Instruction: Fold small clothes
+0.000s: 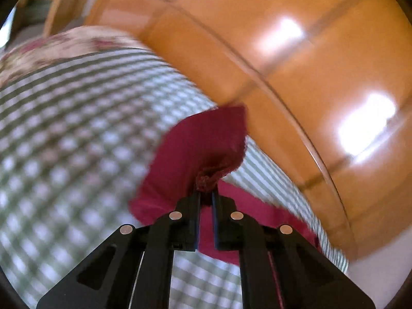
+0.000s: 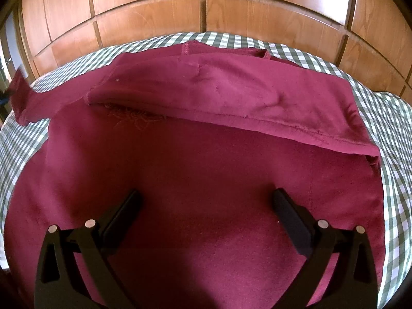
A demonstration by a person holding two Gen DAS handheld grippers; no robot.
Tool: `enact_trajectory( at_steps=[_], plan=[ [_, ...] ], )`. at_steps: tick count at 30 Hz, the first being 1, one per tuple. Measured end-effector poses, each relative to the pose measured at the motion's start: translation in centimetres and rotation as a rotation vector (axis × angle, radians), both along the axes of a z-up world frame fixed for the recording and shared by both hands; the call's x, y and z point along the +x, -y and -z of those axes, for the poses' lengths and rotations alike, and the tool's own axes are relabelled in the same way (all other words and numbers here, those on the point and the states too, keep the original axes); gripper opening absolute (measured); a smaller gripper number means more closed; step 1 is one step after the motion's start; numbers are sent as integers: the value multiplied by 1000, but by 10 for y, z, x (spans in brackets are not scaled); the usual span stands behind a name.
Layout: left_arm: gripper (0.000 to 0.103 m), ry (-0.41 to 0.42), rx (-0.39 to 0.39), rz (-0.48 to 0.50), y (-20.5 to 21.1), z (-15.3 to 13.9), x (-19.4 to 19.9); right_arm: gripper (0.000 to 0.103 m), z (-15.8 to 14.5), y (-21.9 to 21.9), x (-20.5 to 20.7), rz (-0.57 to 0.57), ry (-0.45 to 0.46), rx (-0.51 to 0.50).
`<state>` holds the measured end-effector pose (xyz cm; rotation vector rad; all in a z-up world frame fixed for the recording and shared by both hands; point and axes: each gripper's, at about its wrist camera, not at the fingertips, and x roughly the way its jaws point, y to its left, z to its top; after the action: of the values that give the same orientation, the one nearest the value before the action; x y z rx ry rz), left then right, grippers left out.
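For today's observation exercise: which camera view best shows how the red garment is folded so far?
The right wrist view: the red garment lies spread on the checked cloth, its far part folded towards the camera. The left wrist view is blurred, showing only a bunched piece pinched in the left tongs.

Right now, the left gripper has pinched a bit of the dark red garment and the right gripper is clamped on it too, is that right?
Not quite. The left gripper does pinch the dark red garment, but the right gripper is wide open above the cloth, gripping nothing. The right wrist view shows it.
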<state>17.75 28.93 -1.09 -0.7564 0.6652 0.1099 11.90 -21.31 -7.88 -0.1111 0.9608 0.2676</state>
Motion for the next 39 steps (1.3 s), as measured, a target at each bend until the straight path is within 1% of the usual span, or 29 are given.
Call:
enact_trajectory(
  at_steps=[1,4,5,8,10,11,12,14,15,16,18,19,20,21,24,25,26,28,29,30,31,32,33,35,36,39],
  plan=[
    [6,6,5,64,25,-1,6,101,0,0,0,0,1,2],
    [6,-3,37,174,77,3,19,101,0,0,0,1,0,8],
    [6,-20,38,228,101,9,25,101,0,0,-1,2,1,8],
    [6,-62,62,324,148,25,35,101,0,0,-1,3,-1,12],
    [7,-90,90,372,171,34,40,101,0,0,-1,3,-7,20],
    [18,-107,119,393,181,38,37,101,-1,1,1,4,-19,24],
    [36,-113,135,402,185,38,34,101,-3,0,2,0,-34,21],
    [54,-92,159,385,185,36,23,101,-10,-2,5,-10,-57,40],
    [56,-87,175,377,187,35,15,98,-16,-3,5,-21,-64,85],
    [56,-82,195,368,186,34,7,95,-23,-7,7,-42,-73,151],
    [57,-78,233,338,177,31,-8,84,-33,-18,13,-79,-104,258],
    [59,-84,246,321,173,31,-12,81,-37,-27,19,-103,-139,334],
    [62,-94,261,296,166,32,-18,75,-38,-37,24,-121,-173,390],
    [62,-101,271,276,161,33,-22,72,-39,-48,31,-138,-213,444],
    [63,-133,292,228,143,38,-33,71,-31,-91,57,-170,-349,596],
    [67,-141,292,216,139,41,-36,71,-27,-102,63,-167,-376,614],
    [72,-151,291,196,134,43,-39,70,-24,-114,69,-161,-394,620],
    [73,-167,273,171,126,49,-43,67,-14,-138,82,-129,-420,608],
    [73,-176,269,168,123,51,-45,59,-9,-148,88,-112,-436,602],
    [73,-188,267,163,121,53,-46,46,-7,-155,93,-103,-440,588],
    [73,-197,265,158,120,55,-46,35,-8,-164,96,-102,-425,545],
    [73,-202,259,156,119,57,-46,11,-12,-169,96,-110,-402,508],
    [75,-202,261,153,120,57,-46,6,-18,-173,95,-122,-378,488],
    [78,-199,259,146,123,56,-43,5,-48,-173,91,-178,-296,494],
    [78,-197,253,145,125,54,-41,5,-57,-173,88,-193,-268,495],
    [78,-213,260,123,134,52,-29,5,-107,-158,83,-235,-125,489]
  ],
)
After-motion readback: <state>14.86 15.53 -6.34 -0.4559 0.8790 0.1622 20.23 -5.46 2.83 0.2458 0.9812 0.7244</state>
